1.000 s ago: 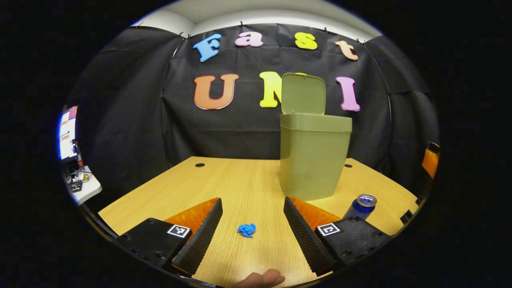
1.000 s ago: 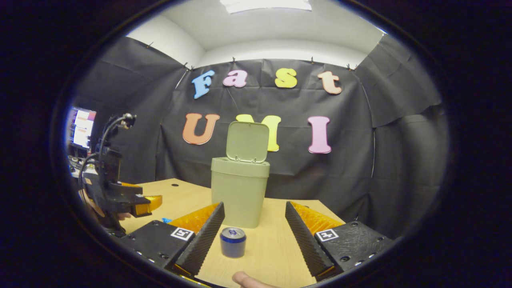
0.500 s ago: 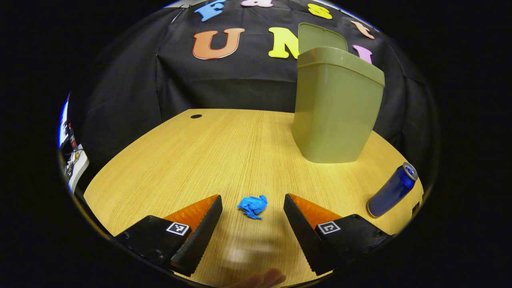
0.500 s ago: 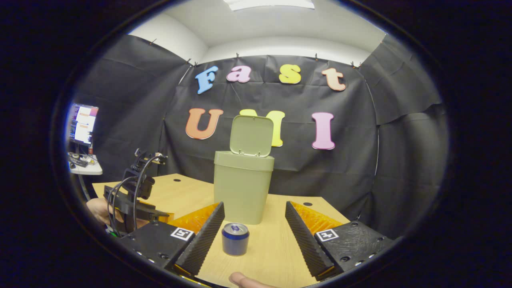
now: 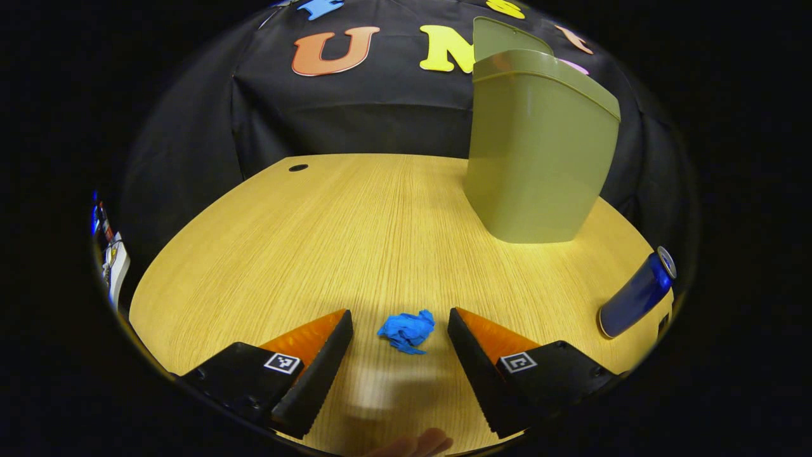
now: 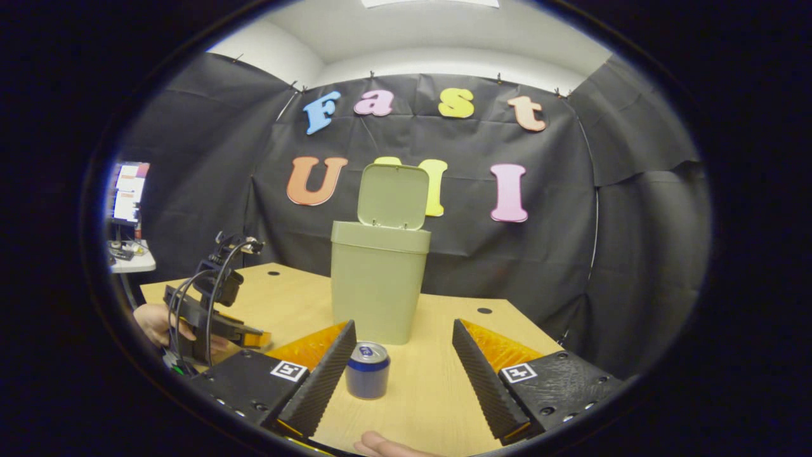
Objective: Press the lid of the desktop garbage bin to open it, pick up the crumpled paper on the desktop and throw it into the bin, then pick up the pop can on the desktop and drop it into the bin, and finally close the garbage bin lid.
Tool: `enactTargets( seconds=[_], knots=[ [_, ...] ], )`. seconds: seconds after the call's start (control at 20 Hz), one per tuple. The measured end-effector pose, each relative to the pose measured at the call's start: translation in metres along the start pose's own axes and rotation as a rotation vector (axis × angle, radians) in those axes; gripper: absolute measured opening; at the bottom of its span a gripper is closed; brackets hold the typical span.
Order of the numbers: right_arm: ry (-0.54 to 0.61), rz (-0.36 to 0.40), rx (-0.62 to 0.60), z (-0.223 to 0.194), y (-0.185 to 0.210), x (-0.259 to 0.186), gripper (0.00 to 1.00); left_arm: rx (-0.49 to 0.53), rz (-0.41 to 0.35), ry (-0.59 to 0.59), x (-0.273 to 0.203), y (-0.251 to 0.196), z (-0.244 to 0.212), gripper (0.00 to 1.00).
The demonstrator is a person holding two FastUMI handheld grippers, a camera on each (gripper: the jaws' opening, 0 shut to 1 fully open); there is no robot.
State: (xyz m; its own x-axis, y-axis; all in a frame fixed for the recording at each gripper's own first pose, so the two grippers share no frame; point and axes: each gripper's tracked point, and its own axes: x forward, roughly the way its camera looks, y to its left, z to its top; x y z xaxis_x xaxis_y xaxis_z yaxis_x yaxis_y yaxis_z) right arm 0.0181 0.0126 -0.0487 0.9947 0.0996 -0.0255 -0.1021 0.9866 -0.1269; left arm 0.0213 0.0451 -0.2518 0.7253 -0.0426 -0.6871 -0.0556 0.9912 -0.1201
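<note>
While the bin point(image 6: 379, 285) is standing on the tabletop point(image 5: 355, 235) with its lid point(image 6: 393, 195) up, the left tongs point(image 5: 399, 317) are hanging spread just in front of it, crumpled paper point(image 5: 406, 330) lying between the tips, untouched. Right tongs point(image 6: 403, 330) are spread too, pop can point(image 6: 367, 378) sitting upright between them, just before the bin.

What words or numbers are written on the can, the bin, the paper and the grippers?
None can be read.
Can: any print is too small and blurred to read.
Bin: plain, no writing.
Paper: plain, no writing.
Left gripper and right gripper: square markers carry patterns, not words.
</note>
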Motion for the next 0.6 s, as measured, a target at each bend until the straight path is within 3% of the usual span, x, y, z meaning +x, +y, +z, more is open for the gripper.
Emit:
enactTargets(
  seconds=[0.4,0.45,0.5,0.55,0.6],
  knots=[
    [0.011,-0.014,0.017,-0.002,-0.004,0.000,0.95,0.061,0.001,-0.010,0.009,0.001,0.005,0.84],
    [0.012,-0.014,0.022,-0.003,-0.005,0.001,0.95,0.053,0.006,-0.012,0.010,0.003,0.005,0.87],
    [0.018,-0.012,0.024,-0.005,-0.005,0.001,0.95,0.048,0.009,-0.016,0.009,0.005,0.003,0.73],
    [0.026,-0.013,0.022,-0.009,-0.004,0.001,0.95,0.050,0.013,-0.019,0.009,0.006,0.003,0.71],
    [0.033,-0.016,0.020,-0.011,-0.005,0.001,0.95,0.054,0.019,-0.022,0.010,0.007,0.004,0.75]
  ],
)
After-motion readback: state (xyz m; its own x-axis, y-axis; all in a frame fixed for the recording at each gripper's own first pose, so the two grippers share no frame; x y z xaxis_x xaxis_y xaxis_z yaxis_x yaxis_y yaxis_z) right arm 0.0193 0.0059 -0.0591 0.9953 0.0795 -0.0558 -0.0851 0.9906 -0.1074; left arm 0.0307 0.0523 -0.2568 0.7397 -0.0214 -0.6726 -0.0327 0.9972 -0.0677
